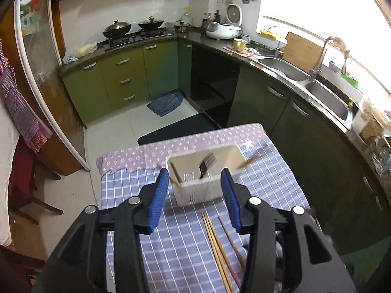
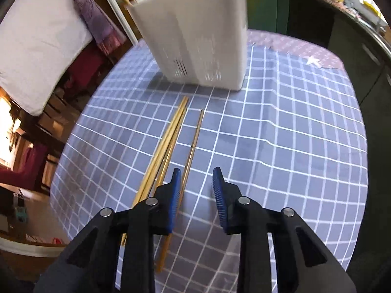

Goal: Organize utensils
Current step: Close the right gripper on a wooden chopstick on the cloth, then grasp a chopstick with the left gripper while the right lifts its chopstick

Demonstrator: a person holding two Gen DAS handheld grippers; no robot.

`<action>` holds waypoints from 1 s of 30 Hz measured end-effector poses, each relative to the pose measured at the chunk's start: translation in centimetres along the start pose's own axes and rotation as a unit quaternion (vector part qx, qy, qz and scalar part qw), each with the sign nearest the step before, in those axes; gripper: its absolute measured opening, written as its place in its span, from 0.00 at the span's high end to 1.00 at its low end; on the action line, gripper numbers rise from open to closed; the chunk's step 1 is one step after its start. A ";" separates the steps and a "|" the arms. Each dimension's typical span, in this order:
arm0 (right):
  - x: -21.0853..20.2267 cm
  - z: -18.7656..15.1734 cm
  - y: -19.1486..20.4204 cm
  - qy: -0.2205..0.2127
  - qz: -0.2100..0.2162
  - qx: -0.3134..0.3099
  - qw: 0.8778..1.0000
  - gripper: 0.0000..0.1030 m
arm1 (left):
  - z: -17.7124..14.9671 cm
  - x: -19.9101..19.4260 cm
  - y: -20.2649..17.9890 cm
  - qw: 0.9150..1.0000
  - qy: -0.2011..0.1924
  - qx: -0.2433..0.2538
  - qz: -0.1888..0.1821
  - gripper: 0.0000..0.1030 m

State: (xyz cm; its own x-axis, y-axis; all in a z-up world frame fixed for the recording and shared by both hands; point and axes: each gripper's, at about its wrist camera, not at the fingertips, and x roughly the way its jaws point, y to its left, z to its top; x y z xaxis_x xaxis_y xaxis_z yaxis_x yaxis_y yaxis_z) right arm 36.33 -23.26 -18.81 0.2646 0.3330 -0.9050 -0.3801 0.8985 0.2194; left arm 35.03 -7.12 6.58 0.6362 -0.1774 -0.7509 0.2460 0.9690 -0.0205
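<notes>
- The left gripper (image 1: 195,183) is spread wide with nothing between its blue pads (image 1: 158,195); the white utensil holder (image 1: 207,175) stands in the gap beyond the tips, at the centre of the left wrist view, touched by neither pad.
- Inside the holder, dark forks (image 1: 207,164) stand upright near the middle, a chopstick (image 1: 174,173) leans in its left end, and another chopstick (image 1: 246,163) pokes out at its right end.
- The right gripper (image 2: 196,171) is also open, somewhat less wide, and grips nothing; it sits low over the cloth in the lower centre of the right wrist view.
- Loose chopsticks (image 2: 171,139) lie flat on the cloth. A single one (image 2: 193,144) runs up the frame from just inside the left pad's tip; the bundled ones lie just left of that pad and pass under it.
- Their far ends stop just short of the holder's slotted base (image 2: 200,56), which fills the upper centre of the right wrist view.
- The table is covered by a blue checked cloth (image 1: 171,244), with a pink patterned cloth (image 1: 171,149) along its far edge.
- Beyond it, in the left wrist view, green cabinets (image 1: 122,78) fill the middle of the frame, lidded woks (image 1: 117,28) sit on a stove at the upper centre, a rice cooker (image 1: 223,30) stands to their right, and a double sink (image 1: 315,88) with a tap sits under a bright window at the right.
- A blue rag (image 1: 166,102) lies on the tiled floor.
</notes>
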 end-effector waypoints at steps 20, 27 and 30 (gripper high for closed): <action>6.4 3.7 3.2 0.061 -0.089 -0.032 0.994 0.91 | -10.5 4.2 2.9 0.993 0.118 -0.008 -0.012 0.56; 2.4 2.7 2.6 0.011 -0.057 -0.017 0.998 0.94 | -12.7 8.5 2.1 0.985 0.173 -0.014 -0.014 0.56; -2.0 2.0 1.7 -0.029 -0.045 -0.015 0.998 0.94 | -13.3 11.0 1.0 0.981 0.195 -0.014 -0.016 0.56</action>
State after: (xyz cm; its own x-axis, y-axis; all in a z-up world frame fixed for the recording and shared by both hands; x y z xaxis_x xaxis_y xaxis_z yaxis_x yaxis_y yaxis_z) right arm 36.94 -21.84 -15.86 0.3500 0.2675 -0.8978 -0.3781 0.9172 0.1258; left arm 32.54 -5.78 -10.51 0.2984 -0.1342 -0.9449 0.2385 0.9691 -0.0623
